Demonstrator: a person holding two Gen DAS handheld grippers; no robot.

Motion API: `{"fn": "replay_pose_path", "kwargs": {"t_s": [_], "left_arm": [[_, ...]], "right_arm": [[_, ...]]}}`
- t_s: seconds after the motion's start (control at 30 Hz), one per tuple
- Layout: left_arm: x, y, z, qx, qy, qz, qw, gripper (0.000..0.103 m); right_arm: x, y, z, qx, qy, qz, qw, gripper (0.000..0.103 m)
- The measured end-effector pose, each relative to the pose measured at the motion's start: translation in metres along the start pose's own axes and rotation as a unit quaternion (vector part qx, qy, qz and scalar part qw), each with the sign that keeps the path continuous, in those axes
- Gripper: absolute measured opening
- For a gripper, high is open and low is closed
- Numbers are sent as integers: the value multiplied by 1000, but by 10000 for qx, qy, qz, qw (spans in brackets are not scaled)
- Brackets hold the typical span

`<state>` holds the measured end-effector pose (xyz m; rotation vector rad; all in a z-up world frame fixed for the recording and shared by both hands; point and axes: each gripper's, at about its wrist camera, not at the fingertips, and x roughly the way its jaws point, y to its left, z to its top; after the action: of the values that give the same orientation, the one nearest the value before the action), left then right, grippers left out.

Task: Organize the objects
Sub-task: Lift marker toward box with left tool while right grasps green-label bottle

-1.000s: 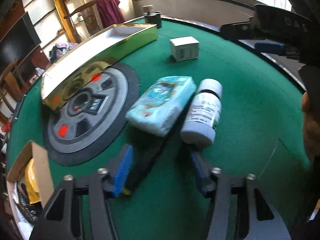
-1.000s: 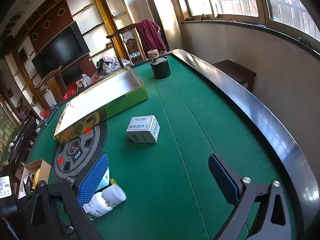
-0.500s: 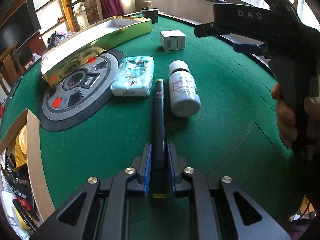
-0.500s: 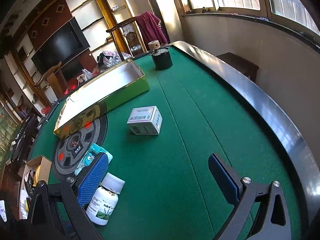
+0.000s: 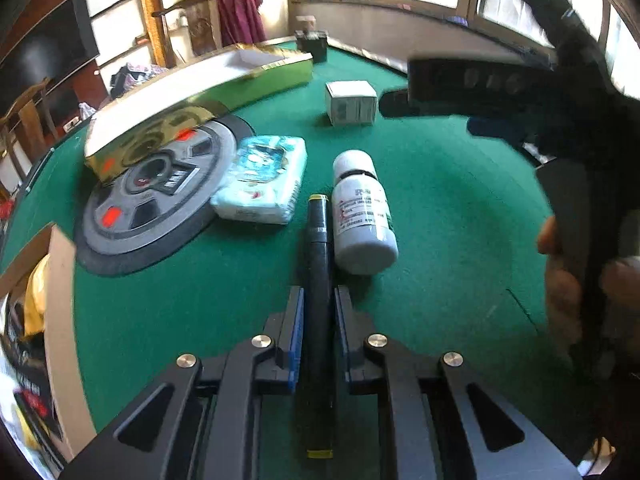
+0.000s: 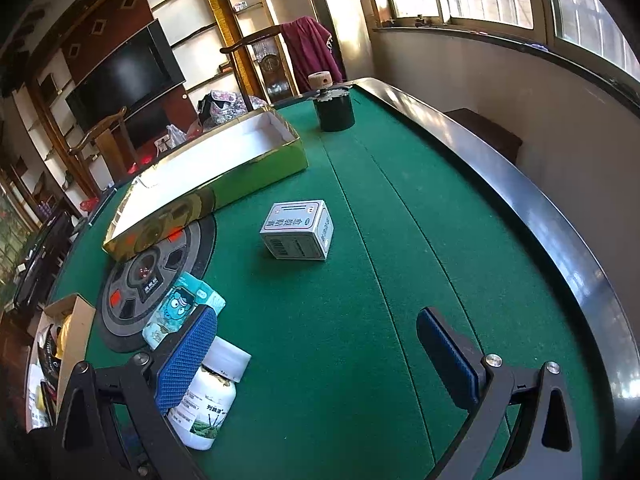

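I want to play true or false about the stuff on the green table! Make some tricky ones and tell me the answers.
1. The left claw is squeezing a black pen. True.
2. The right claw holds the white bottle. False: it is open and holds nothing.
3. The white bottle stands upright. False: it lies on its side beside the pen.
4. The gold box is open on top. True.
5. The small white carton sits inside the gold box. False: it sits on the green felt, outside the box.

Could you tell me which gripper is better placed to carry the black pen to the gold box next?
Left: the left gripper is shut on the black pen; the right gripper is open, holding nothing.
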<state>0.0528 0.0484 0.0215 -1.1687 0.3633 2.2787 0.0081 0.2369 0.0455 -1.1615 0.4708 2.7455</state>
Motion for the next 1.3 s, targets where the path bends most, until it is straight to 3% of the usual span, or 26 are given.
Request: {"fn": "replay_pose_path", "kwargs": {"t_s": [0.23,0.33,0.57,0.67,0.77,0.83,1.0,1.1,1.3], "left_arm": [[-80,32,-30,-692,-735,-131,9948,14],[-114,45,-47,-928,-1040,-214,9900,14],[-166,80,-88,-1366,-1450,-46,9800,14],[-172,95,-104,-1594,-1514,7,9755,14],[-174,105,-115,-1794,-1535,14,9717,14],[-175,109,-122,-1877,-1559,51,9698,14],[-187,125,-141,-2073,-1618,141,9647,14],[-190,136,-150,-2231,-1646,191,9606,14],[-196,152,-169,-2497,-1631,292,9540,14]], "right_arm": [[-1,9,-4,-251,-59,37,9997,102],[-1,18,-8,-449,-107,-137,9988,102],[7,46,-29,-465,563,66,9973,102],[13,68,-34,-717,642,-114,9953,101],[22,89,-37,-985,757,-369,9916,82],[31,94,-39,-1003,949,-460,9893,52],[28,95,-46,-1073,887,-452,9892,38],[23,88,-50,-954,921,-284,9908,38],[9,74,-55,-396,1171,666,9901,38]]}}
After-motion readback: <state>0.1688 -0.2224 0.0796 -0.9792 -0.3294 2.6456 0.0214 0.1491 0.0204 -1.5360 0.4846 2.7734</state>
